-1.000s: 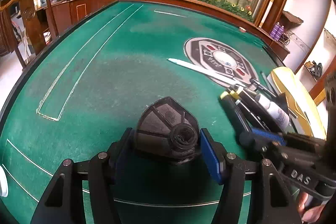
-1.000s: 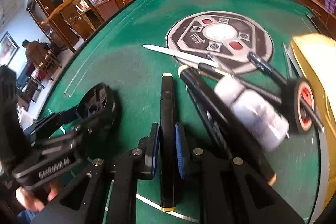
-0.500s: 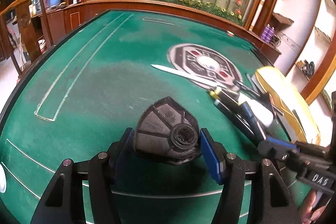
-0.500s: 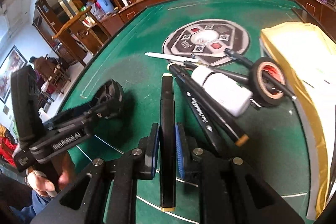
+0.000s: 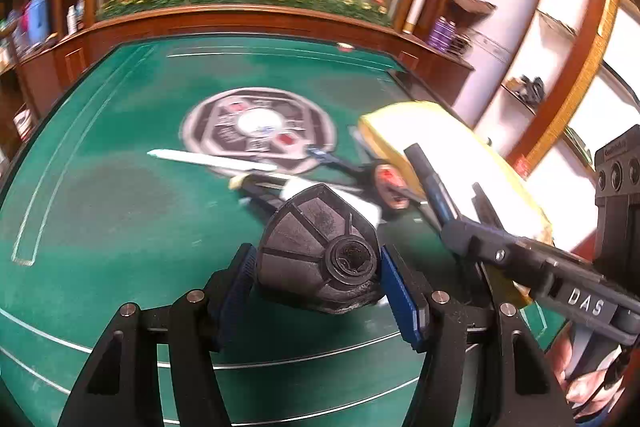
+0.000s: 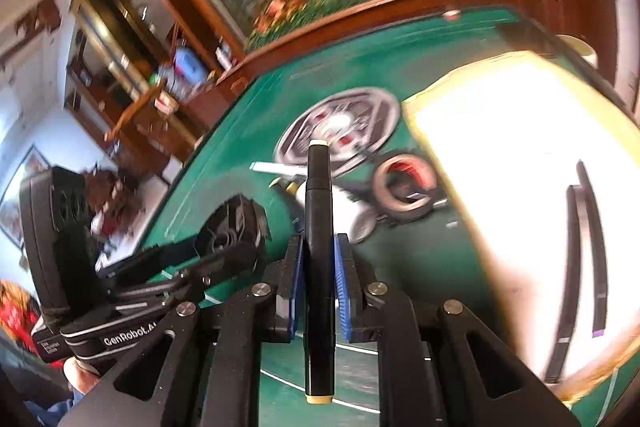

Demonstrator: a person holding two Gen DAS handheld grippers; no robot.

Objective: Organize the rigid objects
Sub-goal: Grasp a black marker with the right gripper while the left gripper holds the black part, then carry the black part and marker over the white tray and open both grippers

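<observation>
Between the blue pads of the left gripper (image 5: pixel 316 277) sits a black ribbed cap (image 5: pixel 318 253), clamped on both sides and lifted clear of the green table (image 5: pixel 120 195). Beside it, the right gripper (image 6: pixel 319 277) pinches a black marker (image 6: pixel 319 243) upright between nearly closed pads. Beyond both, near the table's middle emblem (image 5: pixel 260 129), lie a white stick (image 5: pixel 208 159), a white bottle (image 6: pixel 348 205) and a red-centred wheel (image 6: pixel 404 187). Along the right edge rests a yellow-rimmed tray (image 6: pixel 440 147), two dark pens (image 6: pixel 580 267) inside.
</observation>
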